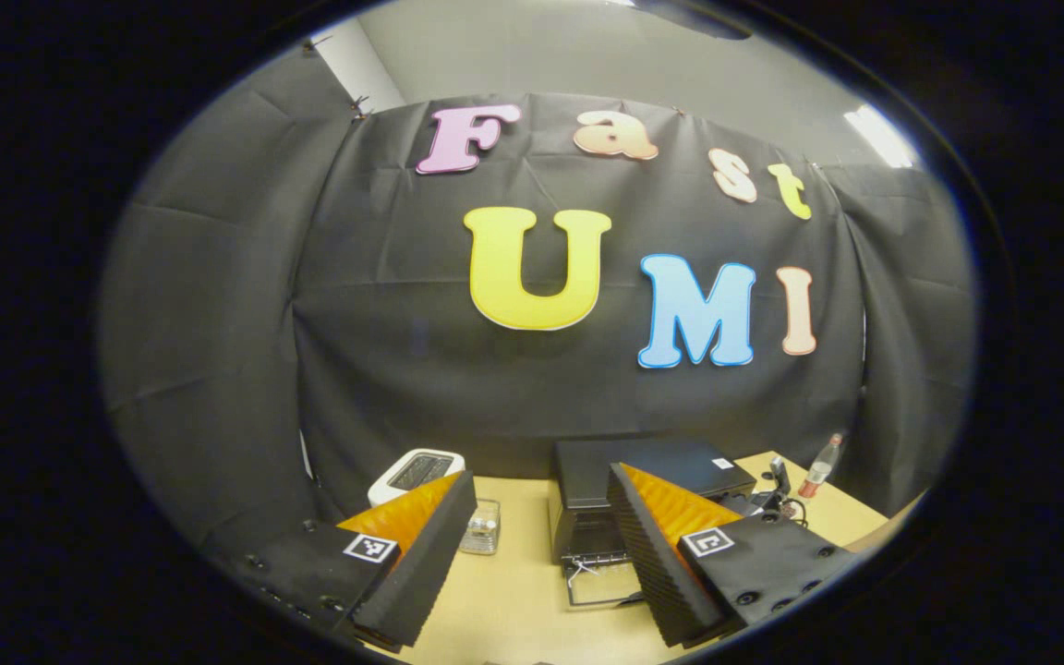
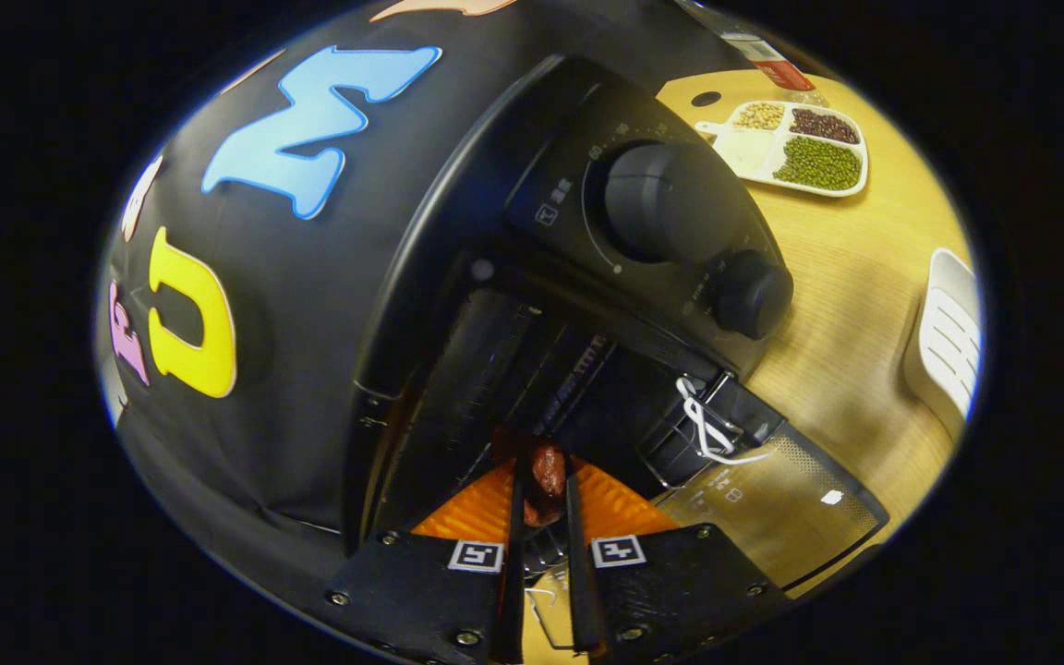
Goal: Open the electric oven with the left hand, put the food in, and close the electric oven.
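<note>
The black electric oven (image 1: 652, 466) stands on the wooden table, and its glass door (image 1: 601, 584) hangs down open at the front. My left gripper (image 1: 539, 478) hovers open above the table in front of the oven and holds nothing. In the right gripper view the oven (image 2: 458, 277) looms close and tilted, showing two knobs (image 2: 671, 199) and the lowered door (image 2: 772, 508). My right gripper (image 2: 543, 499) is shut on a reddish-brown piece of food (image 2: 548, 473), which sits right at the mouth of the dark cavity (image 2: 532, 369).
A white toaster (image 1: 415, 469) and a small glass jar (image 1: 481, 528) stand left of the oven. A bottle (image 1: 820, 466) stands at the far right. A white divided tray of beans (image 2: 795, 148) and a white slotted object (image 2: 948, 342) lie on the table (image 2: 855, 305).
</note>
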Action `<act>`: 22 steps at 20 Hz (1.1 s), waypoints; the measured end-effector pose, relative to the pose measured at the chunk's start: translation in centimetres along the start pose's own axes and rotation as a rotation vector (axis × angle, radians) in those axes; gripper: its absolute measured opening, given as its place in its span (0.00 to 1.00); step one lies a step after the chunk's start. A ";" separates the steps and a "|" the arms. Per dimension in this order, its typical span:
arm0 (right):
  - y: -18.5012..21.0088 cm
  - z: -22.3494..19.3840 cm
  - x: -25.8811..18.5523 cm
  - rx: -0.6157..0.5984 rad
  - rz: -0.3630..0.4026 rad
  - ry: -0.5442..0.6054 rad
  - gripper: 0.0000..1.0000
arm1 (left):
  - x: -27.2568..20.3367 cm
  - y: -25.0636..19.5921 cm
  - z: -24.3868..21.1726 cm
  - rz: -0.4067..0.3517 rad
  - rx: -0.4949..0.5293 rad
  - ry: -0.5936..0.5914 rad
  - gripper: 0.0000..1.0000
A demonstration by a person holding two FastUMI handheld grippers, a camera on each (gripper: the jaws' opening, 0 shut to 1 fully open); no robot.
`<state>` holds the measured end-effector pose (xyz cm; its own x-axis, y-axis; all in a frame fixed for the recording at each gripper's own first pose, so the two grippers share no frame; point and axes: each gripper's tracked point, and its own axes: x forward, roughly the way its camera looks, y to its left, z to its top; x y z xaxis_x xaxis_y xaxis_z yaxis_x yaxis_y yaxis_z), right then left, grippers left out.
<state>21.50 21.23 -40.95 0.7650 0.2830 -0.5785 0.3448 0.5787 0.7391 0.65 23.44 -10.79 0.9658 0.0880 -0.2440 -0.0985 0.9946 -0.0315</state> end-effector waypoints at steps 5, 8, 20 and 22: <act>-0.4 1.3 -2.1 -0.125 -0.045 -0.037 0.44 | 0.9 -0.7 -0.2 -0.019 -0.009 -0.006 1.00; -0.4 3.3 -4.9 -0.293 -0.070 -0.085 0.63 | 1.7 -1.8 -0.8 -0.045 -0.007 -0.002 0.98; 8.5 10.3 -24.2 -0.923 0.033 -0.436 0.63 | 2.8 -8.0 1.6 -0.131 0.004 -0.063 0.91; 12.0 12.3 -28.3 -0.949 0.082 -0.535 0.62 | 2.8 -9.2 3.0 -0.144 0.005 -0.095 0.96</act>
<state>10.69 10.80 -11.44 0.9832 0.1109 -0.1450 -0.1019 0.9925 0.0683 4.94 14.68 -8.31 0.9881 -0.0511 -0.1450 0.0436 0.9976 -0.0545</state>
